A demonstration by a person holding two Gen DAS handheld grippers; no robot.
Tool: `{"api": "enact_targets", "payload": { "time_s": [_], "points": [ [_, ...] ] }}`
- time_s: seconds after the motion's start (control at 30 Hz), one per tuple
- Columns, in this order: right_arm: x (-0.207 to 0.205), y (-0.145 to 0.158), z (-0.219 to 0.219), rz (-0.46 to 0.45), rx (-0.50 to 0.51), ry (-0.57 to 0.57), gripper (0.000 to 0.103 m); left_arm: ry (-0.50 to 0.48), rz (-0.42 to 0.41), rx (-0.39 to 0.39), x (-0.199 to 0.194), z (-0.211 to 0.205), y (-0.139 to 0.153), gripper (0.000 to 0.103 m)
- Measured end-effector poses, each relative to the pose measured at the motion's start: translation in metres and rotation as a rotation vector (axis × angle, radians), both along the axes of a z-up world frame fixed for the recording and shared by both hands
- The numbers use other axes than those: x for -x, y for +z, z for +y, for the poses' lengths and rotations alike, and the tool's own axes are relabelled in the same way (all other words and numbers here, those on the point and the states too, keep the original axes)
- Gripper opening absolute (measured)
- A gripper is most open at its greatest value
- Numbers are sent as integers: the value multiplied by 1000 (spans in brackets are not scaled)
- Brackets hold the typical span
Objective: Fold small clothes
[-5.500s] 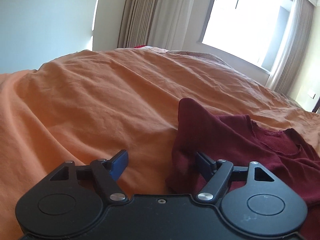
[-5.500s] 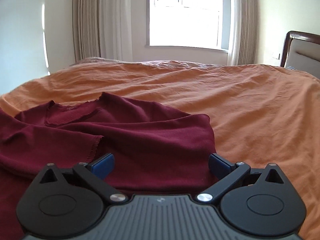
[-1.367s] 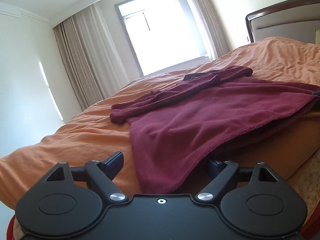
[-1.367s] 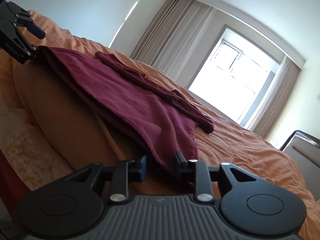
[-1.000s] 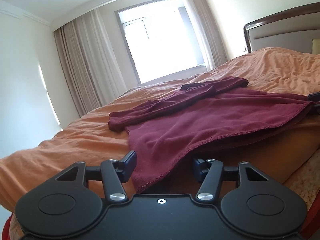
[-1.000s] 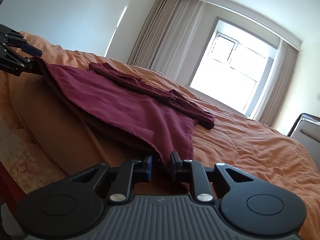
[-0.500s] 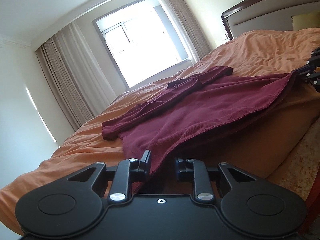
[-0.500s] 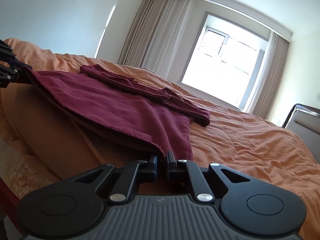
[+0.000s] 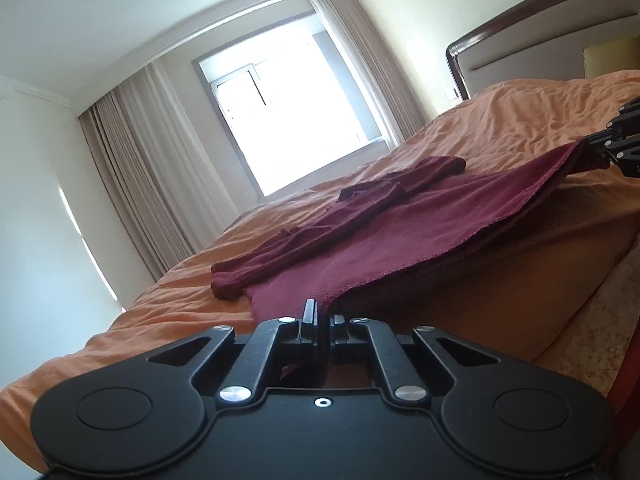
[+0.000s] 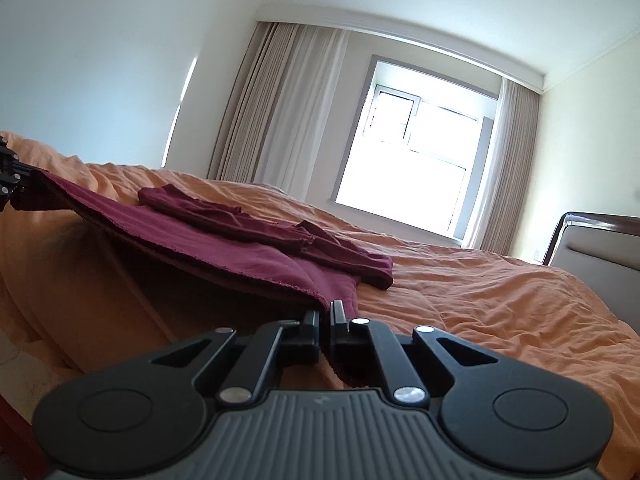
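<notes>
A dark red shirt (image 9: 420, 220) lies spread on the orange bed cover (image 9: 520, 120), its sleeves bunched along the far side. My left gripper (image 9: 320, 314) is shut on one corner of the shirt's near hem. My right gripper (image 10: 325, 314) is shut on the other hem corner of the shirt (image 10: 248, 248). The hem is stretched between them, lifted off the bed's near edge. The right gripper shows in the left wrist view (image 9: 608, 148) at the far right; the left gripper shows in the right wrist view (image 10: 8, 176) at the far left.
The bed cover (image 10: 500, 300) stretches away to a bright window (image 10: 416, 168) with grey curtains (image 10: 272, 108). A dark wooden headboard (image 9: 540, 36) stands at the right. The side of the bed drops away below the hem.
Both grippers went from open over the crumpled shirt to shut on its hem corners at the bed's edge. In the last second the left jaws closed fully and the hem was pulled taut.
</notes>
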State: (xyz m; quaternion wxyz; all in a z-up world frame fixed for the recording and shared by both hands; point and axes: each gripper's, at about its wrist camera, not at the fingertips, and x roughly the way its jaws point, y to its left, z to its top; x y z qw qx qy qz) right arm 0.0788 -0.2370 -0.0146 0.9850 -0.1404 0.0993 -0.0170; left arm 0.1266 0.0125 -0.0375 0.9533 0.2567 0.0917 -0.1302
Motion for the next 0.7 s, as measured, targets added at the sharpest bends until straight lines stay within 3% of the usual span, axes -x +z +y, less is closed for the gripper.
{"api": "enact_targets", "payload": {
  "time_s": [0.3, 0.7],
  "points": [
    [44, 32, 3, -130, -44, -13, 5, -11, -113, 95, 26, 5, 29, 4],
    [149, 104, -1, -313, -72, 35, 5, -95, -223, 247, 120, 15, 100, 4]
  ]
}}
